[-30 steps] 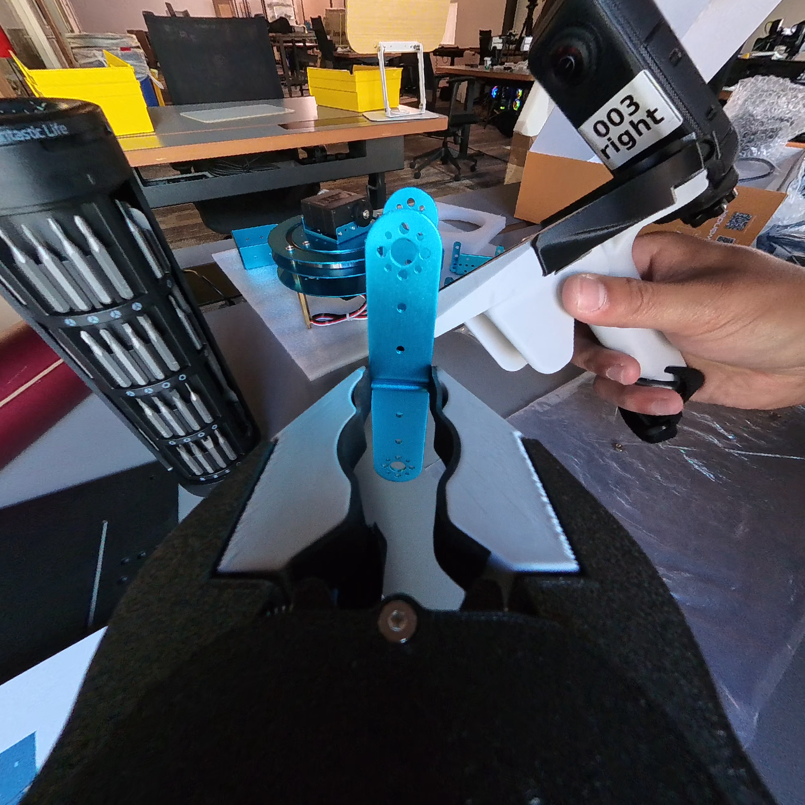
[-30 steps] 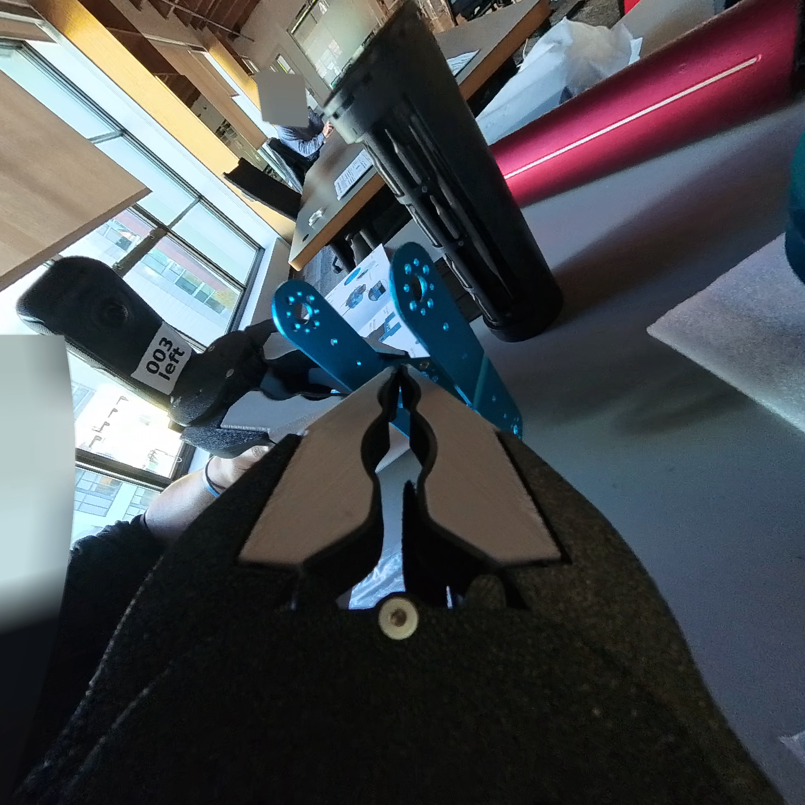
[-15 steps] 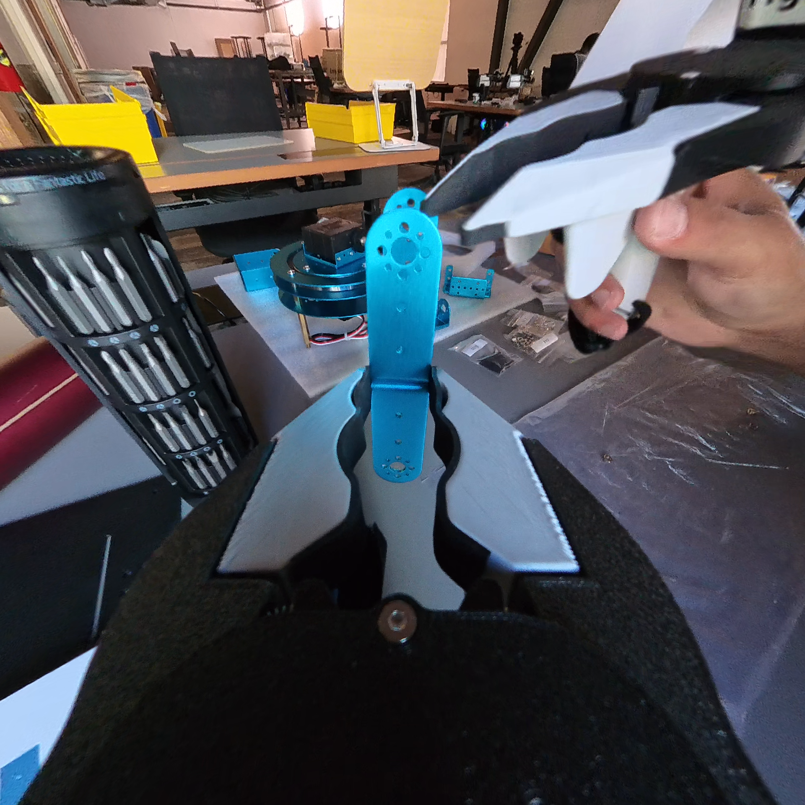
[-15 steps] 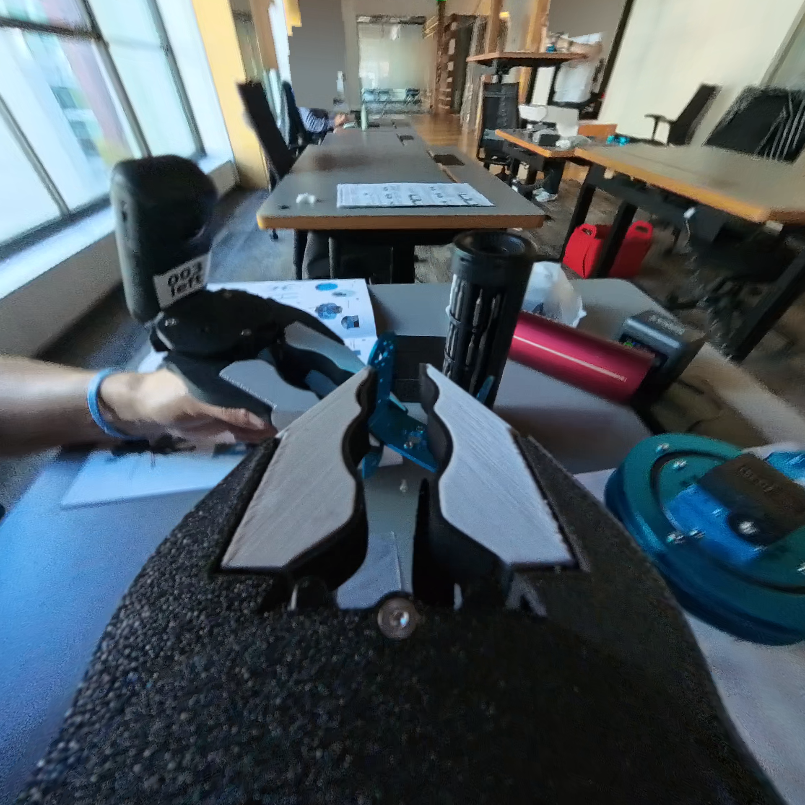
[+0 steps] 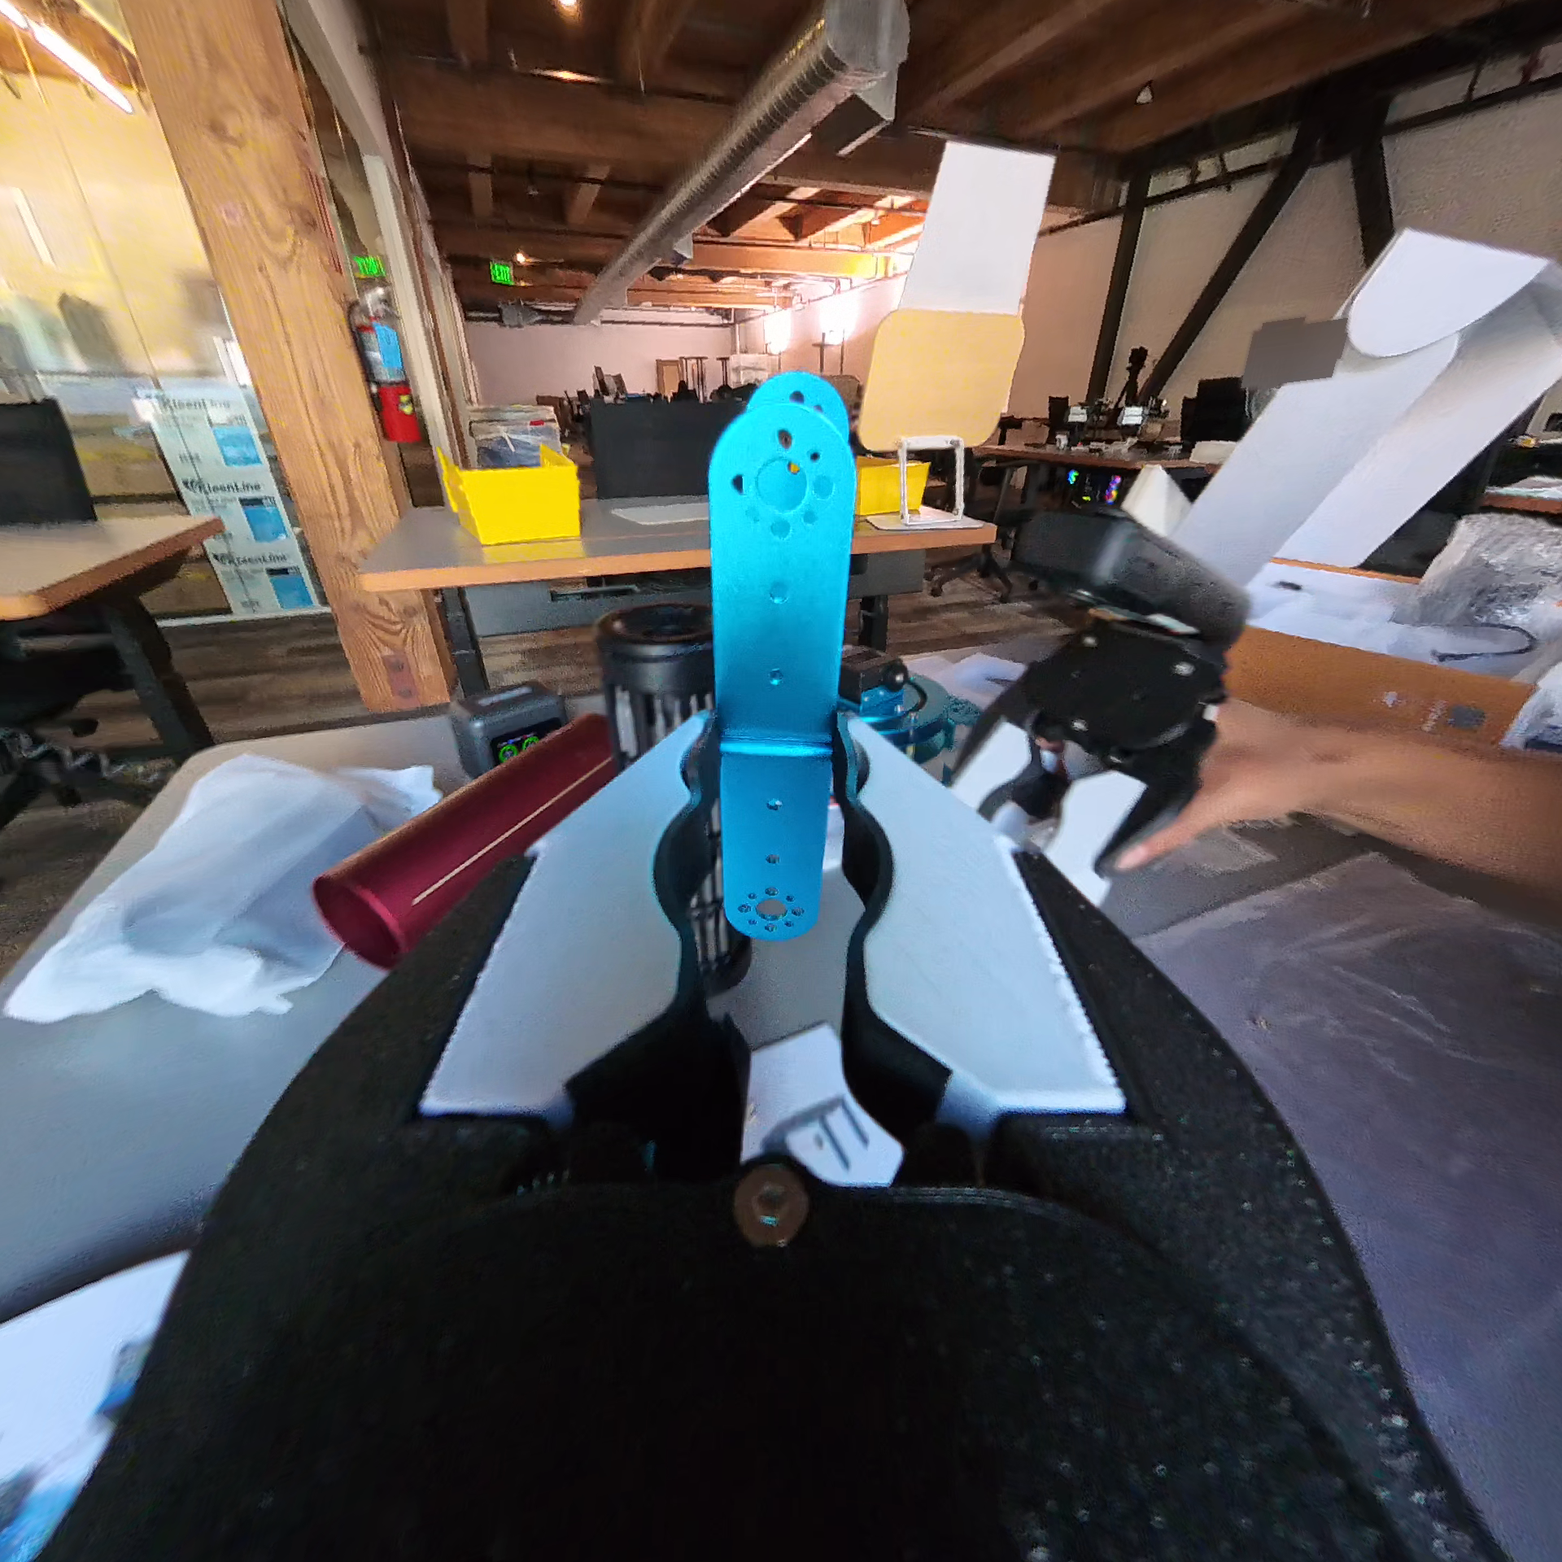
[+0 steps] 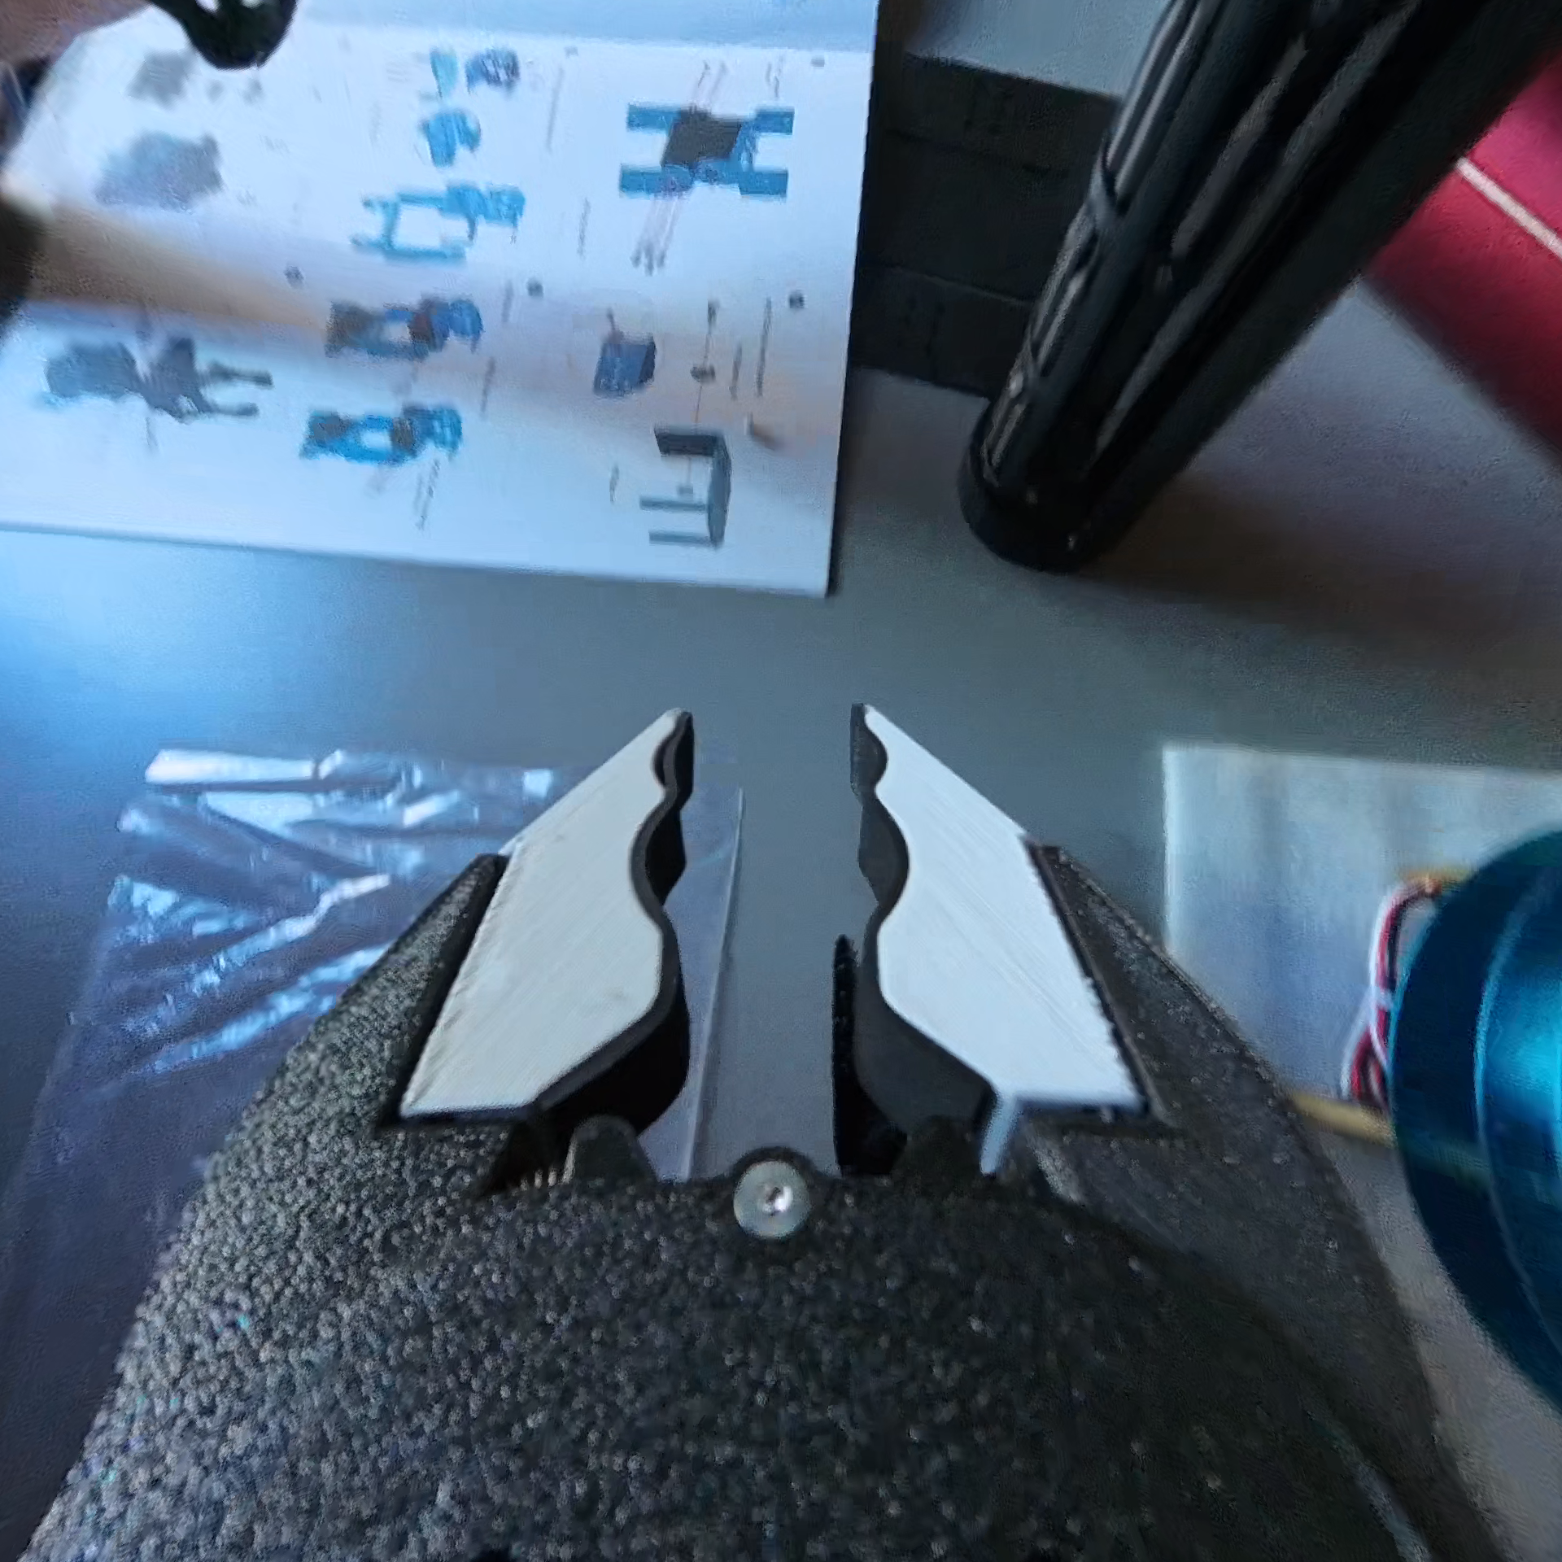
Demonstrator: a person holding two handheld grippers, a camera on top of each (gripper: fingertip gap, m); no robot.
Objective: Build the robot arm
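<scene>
**Left gripper clamps a blue bracket; right gripper hangs empty over the table**

The left gripper (image 5: 773,744) points forward and slightly upward, its two pale fingers closed on a blue metal bracket (image 5: 776,642) at the bracket's bend. The long perforated arm of the bracket stands upright above the fingertips, with a second rounded blue arm showing just behind its top; the short end hangs down between the fingers.

Off to its right, in the left wrist view, the right gripper (image 5: 1124,701) is held by a blurred hand (image 5: 1285,786), tilted downward toward the table. In its own view the right gripper (image 6: 771,744) looks steeply down at the grey tabletop (image 6: 845,642), its fingers spread apart with nothing between them.

Beneath and left of the right gripper lies a crinkled clear plastic bag (image 6: 253,887). Ahead lies a white instruction sheet (image 6: 473,279) printed with blue part diagrams. To the right stands a black cylindrical bit holder (image 6: 1200,279), with a dark red tube (image 5: 473,837) lying beside it. A round blue base with coloured wires (image 6: 1488,1082) sits at the right edge on a pale foam sheet (image 6: 1251,845).

A white crumpled bag (image 5: 220,871) lies on the table's left. Beyond is an open workshop with wooden beams, a timber post, desks and yellow bins (image 5: 511,499).
</scene>
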